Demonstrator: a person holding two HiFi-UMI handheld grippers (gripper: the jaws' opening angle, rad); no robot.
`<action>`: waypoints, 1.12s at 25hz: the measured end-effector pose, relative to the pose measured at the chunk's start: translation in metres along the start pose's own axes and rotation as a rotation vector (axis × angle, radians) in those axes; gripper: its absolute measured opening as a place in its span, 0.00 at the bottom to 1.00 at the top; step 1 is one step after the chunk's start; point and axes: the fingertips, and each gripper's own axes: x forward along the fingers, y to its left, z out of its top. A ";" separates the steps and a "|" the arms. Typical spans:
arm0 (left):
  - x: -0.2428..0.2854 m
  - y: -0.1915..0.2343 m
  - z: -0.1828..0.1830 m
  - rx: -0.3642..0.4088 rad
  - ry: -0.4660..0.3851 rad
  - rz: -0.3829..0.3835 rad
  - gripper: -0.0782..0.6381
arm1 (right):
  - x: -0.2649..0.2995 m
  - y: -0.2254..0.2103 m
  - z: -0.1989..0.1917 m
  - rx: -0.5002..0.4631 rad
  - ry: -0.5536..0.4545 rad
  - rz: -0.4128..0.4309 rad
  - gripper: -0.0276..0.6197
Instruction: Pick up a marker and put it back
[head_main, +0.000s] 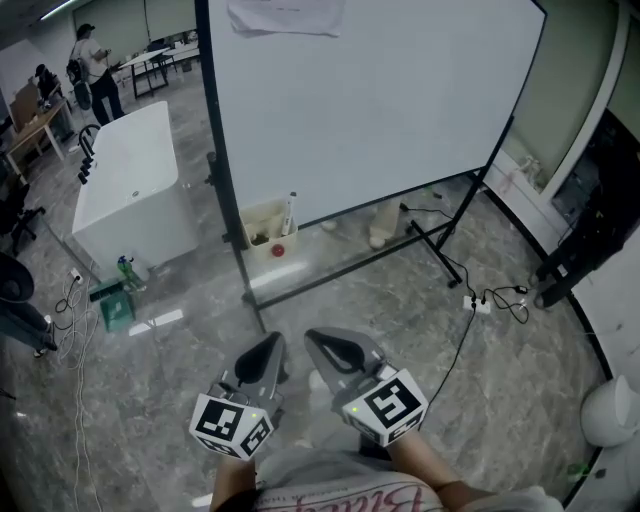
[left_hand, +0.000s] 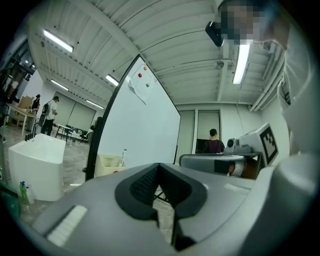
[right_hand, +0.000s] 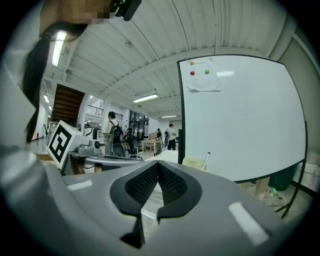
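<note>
Head view: your marker (head_main: 290, 213) stands in the cream bin (head_main: 254, 216) at the whiteboard's (head_main: 380, 100) lower left corner.
Left gripper (head_main: 274, 343): clenched, empty, well apart from whiteboard.
Right gripper (head_main: 319, 341): likewise clenched, empty.

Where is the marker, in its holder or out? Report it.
In. The marker stands roughly upright in the beige holder at the whiteboard's lower left corner, its upper part poking above the rim.
</note>
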 end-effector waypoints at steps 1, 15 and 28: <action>0.006 0.008 0.000 -0.001 0.002 0.011 0.11 | 0.008 -0.009 -0.001 0.007 0.000 -0.001 0.05; 0.119 0.092 0.035 0.054 -0.017 0.133 0.11 | 0.110 -0.142 0.022 0.044 -0.022 0.046 0.10; 0.149 0.134 0.040 0.085 0.013 0.214 0.11 | 0.186 -0.195 -0.026 0.253 0.116 0.045 0.29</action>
